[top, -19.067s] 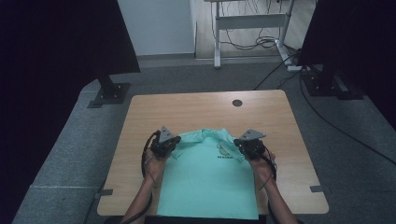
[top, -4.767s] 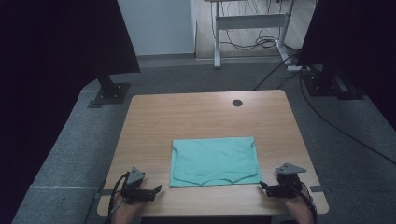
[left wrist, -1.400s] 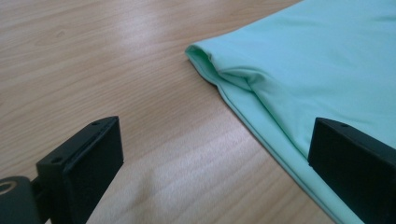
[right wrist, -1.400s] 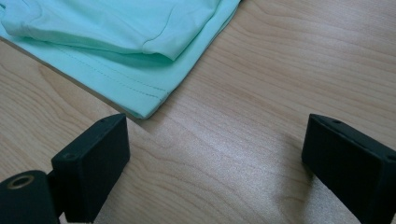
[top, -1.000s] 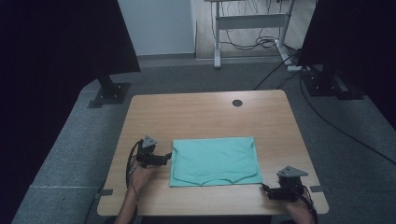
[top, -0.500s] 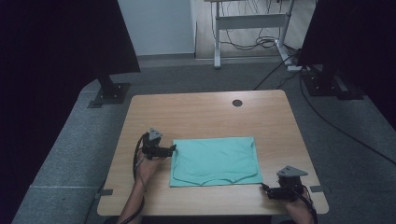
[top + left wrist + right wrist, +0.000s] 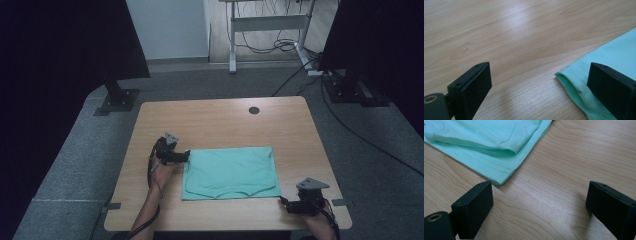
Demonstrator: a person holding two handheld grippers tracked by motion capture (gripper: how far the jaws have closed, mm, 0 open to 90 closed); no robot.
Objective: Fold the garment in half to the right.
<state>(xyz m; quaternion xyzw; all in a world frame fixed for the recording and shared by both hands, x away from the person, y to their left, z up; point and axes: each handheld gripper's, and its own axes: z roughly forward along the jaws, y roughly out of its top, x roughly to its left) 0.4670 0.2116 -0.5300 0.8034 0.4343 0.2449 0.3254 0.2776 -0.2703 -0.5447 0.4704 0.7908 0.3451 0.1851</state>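
A mint-green folded garment (image 7: 230, 172) lies flat on the wooden table (image 7: 220, 120), near its front half. My left gripper (image 7: 186, 156) is at the garment's far left corner, open, its jaws wide apart. In the left gripper view that folded corner (image 7: 574, 82) lies just inside the right-hand jaw, with bare wood between the jaws. My right gripper (image 7: 283, 202) rests open by the table's front edge, just right of the garment's near right corner (image 7: 501, 178). In the right gripper view that corner lies just beyond the left-hand jaw.
A round cable hole (image 7: 254, 110) sits near the table's far edge. Dark panels on stands (image 7: 117, 97) flank the table at the back left and back right. Cables (image 7: 350, 130) run over the grey carpet on the right. Another desk's frame (image 7: 265, 22) stands behind.
My left gripper has moved forward from the front left and reached the garment's far left corner. The right gripper has stayed in place. Much earlier the garment was spread larger and held by both grippers.
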